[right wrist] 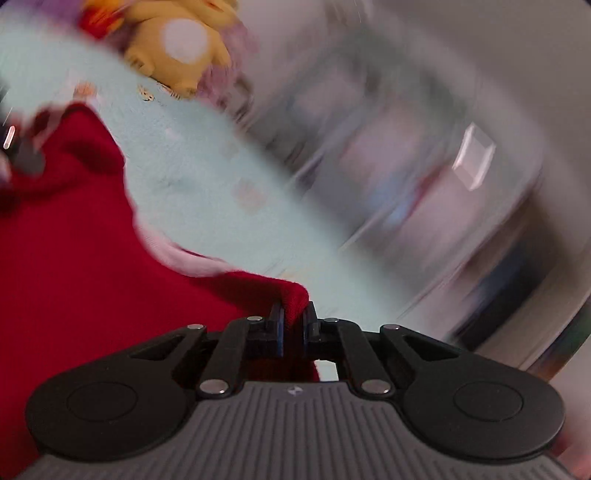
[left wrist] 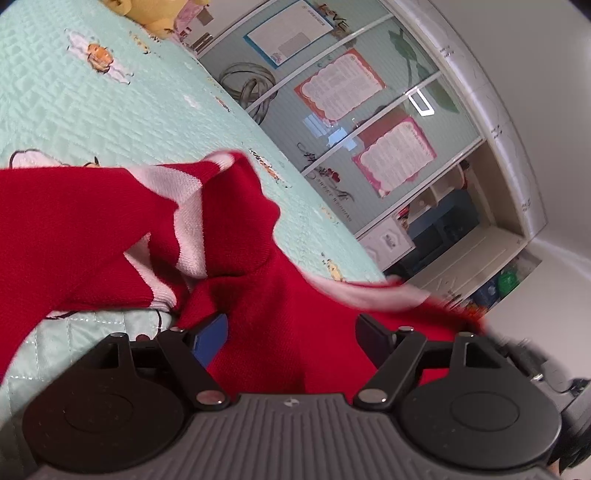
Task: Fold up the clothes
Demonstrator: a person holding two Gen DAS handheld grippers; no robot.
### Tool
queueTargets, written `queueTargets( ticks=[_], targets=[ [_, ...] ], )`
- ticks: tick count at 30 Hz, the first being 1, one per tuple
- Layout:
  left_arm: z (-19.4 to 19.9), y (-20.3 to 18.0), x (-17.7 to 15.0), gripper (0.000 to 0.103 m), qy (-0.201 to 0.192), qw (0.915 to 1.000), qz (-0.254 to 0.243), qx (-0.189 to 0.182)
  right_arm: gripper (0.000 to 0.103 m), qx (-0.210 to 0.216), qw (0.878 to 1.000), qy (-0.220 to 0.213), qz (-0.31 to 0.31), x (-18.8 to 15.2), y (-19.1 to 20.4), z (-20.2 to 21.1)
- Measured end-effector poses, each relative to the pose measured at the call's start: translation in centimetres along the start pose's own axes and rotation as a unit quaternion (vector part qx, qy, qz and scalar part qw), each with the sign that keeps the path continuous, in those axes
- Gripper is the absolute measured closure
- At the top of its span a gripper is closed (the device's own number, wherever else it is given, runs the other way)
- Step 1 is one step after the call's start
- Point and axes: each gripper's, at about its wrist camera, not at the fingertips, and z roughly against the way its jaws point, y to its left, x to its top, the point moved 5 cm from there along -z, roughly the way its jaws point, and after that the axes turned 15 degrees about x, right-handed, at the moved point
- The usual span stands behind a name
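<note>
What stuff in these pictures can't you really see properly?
- Yellow plush toy: cut off by the top edge in the left wrist view, smeared by blur in the right.
- Cupboard doors: right wrist view, motion blur hides everything on them.
- Red garment: its whole shape; it bunches up, and the left gripper body covers its near part.
- Right gripper: the cloth edge pinched inside is hidden by the pads.

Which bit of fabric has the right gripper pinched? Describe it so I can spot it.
On the pale green quilted bedspread lies a red garment with white bands. The right gripper is shut on its red corner, just past a white band, nearest the bed's edge.
</note>
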Motion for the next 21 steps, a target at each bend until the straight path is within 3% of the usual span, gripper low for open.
queueTargets(
  ticks=[1,4,6,8,11,12,14,15,17,19,21],
  targets=[
    [0.0,-0.1,0.0,0.023,0.000,1.0000,-0.006,0.004,0.095,-0.033,0.998,0.005,0.048,-0.2,0.8,-0.5],
    [-0.2,-0.2,0.0,0.023,0.002,0.9999,-0.010,0.009,0.095,-0.024,0.989,0.110,0.094,-4.9,3.2,-6.1],
    [-0.4,-0.1,0.0,0.023,0.004,0.9999,-0.011,0.011,0.095,0.029,0.988,0.154,0.013,-7.2,3.5,-8.0],
    [-0.5,0.0,0.0,0.023,0.005,0.9998,-0.012,0.011,0.083,0.059,0.984,0.136,-0.100,-7.7,1.7,-7.8],
    [-0.6,0.1,0.0,0.023,0.006,0.9998,-0.015,0.012,0.067,0.096,0.963,0.118,-0.224,-8.2,-1.7,-6.5],
    [-0.7,0.1,0.0,0.023,0.007,0.9998,-0.015,0.012,0.066,0.099,0.953,0.112,-0.264,-8.4,-2.9,-5.9],
    [-0.8,0.2,0.0,0.022,0.008,0.9998,-0.016,0.012,0.067,0.094,0.925,0.086,-0.357,-8.8,-5.6,-4.5],
    [-0.8,0.2,0.0,0.022,0.008,0.9998,-0.016,0.012,0.067,0.093,0.905,0.063,-0.410,-9.0,-6.8,-3.7],
    [-0.9,0.1,0.0,0.021,0.009,0.9997,-0.019,0.012,0.067,0.121,0.857,0.014,-0.500,-9.5,-8.2,-2.7],
    [-1.0,0.1,0.0,0.020,0.010,0.9997,-0.021,0.012,0.069,0.176,0.798,-0.020,-0.576,-10.0,-8.7,-3.3],
    [-1.1,0.1,0.0,0.019,0.011,0.9996,-0.022,0.010,0.069,0.215,0.755,-0.012,-0.620,-10.5,-8.2,-5.3]
  ],
)
